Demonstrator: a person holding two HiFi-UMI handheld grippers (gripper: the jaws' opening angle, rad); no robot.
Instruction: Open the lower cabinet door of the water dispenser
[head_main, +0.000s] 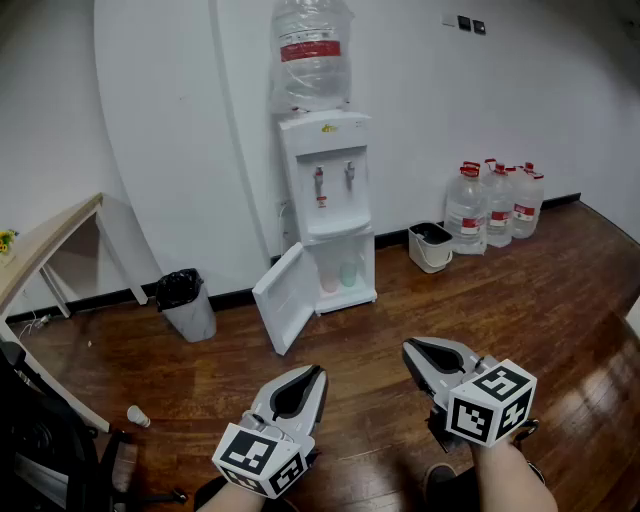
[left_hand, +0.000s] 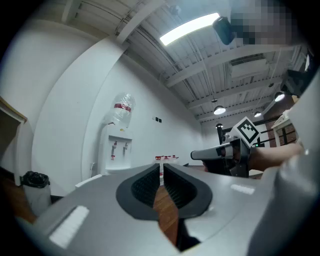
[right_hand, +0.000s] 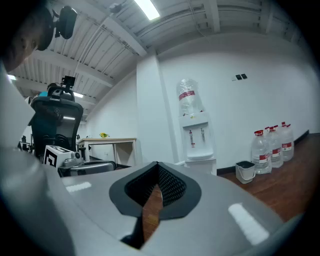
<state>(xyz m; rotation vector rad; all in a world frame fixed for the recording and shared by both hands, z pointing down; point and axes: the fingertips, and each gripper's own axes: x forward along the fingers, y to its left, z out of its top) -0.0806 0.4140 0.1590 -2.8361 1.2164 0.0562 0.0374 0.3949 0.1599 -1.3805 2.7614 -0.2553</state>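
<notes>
While I stand well back from the water dispenser (head_main: 325, 190), both tools sit low over the floor and point toward it. Left tool (head_main: 316, 374): smooth grey shell, black ribbed pads pressed together, nothing between them. Right tool (head_main: 412, 348): same build, pads also closed on nothing; each carries a white cube with black square markers. The dispenser is a tall white boxy unit against the white wall, with two small taps in a recess and a clear, crinkled plastic bottle (head_main: 312, 55) with a red label inverted on top. Its lower cabinet door (head_main: 288, 296), a flat white panel, stands swung open to the left, bottom edge near the floor; the open compartment shows pale pink and green cups (head_main: 340, 275). Floor (head_main: 560, 300) is glossy dark wood planks. Right of the dispenser sit a white bucket (head_main: 431, 246) and a cluster of clear jugs (head_main: 495, 205) with red caps; to the left, a grey bin (head_main: 186, 303) lined with black plastic.
</notes>
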